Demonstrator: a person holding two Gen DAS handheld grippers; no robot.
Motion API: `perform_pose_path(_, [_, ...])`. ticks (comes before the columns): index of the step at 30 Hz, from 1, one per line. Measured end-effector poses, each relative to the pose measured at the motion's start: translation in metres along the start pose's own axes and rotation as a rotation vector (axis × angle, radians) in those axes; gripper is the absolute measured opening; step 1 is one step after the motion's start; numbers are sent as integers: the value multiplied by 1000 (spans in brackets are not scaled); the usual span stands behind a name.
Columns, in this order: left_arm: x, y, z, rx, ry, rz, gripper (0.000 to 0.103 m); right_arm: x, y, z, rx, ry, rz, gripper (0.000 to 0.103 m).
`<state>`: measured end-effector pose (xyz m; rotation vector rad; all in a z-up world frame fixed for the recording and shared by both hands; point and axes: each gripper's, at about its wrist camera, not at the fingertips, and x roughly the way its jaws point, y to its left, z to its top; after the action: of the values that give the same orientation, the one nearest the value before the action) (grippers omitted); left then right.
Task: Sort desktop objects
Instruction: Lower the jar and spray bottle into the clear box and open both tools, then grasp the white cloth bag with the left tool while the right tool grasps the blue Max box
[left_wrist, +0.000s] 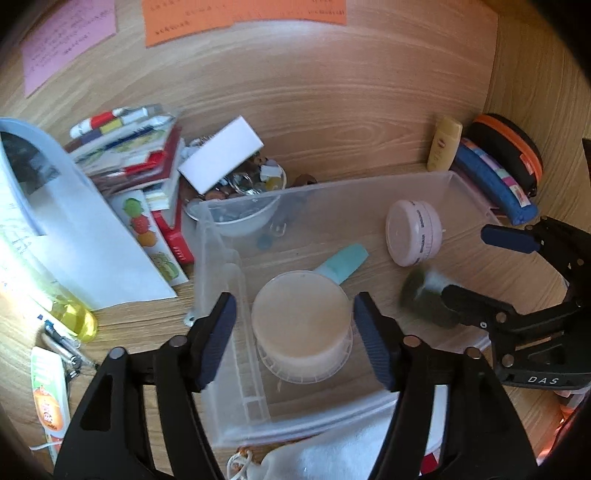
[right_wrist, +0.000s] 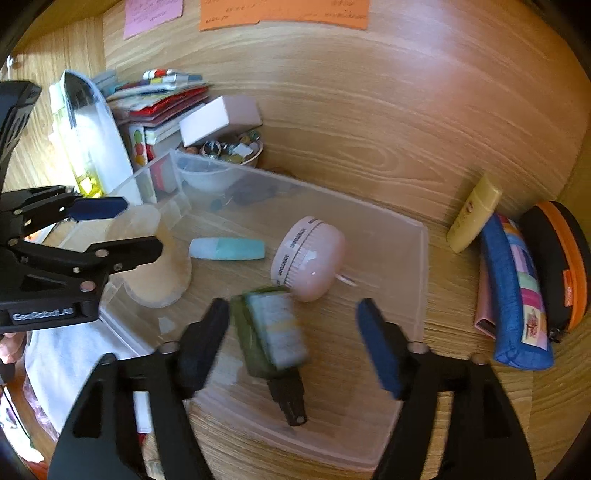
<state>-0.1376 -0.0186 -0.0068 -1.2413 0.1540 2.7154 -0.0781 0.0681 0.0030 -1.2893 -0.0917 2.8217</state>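
Observation:
A clear plastic bin sits on the wooden desk. Inside it are a round tub with a cream lid, a teal tube, a pink round case and a green bottle with a black cap, blurred. My left gripper is open, its fingers on either side of the tub. My right gripper is open over the green bottle, which lies loose between its fingers.
A pile of books and cards, a white box and a white bowl of trinkets lie left of the bin. A yellow tube, a blue pencil case and an orange-black case lie right of it.

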Motion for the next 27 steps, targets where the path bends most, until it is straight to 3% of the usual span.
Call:
perform_pose_path(11, [-58, 11, -12, -48, -95, 19, 77, -35, 0, -8, 12, -32, -28, 77])
perform_pose_path(17, [-70, 13, -29, -45, -71, 11, 77, -67, 5, -19, 11, -79, -41, 80])
perform_pose_path(27, [-81, 8, -63, -74, -38, 13, 77, -88, 19, -54, -6, -75, -48, 80])
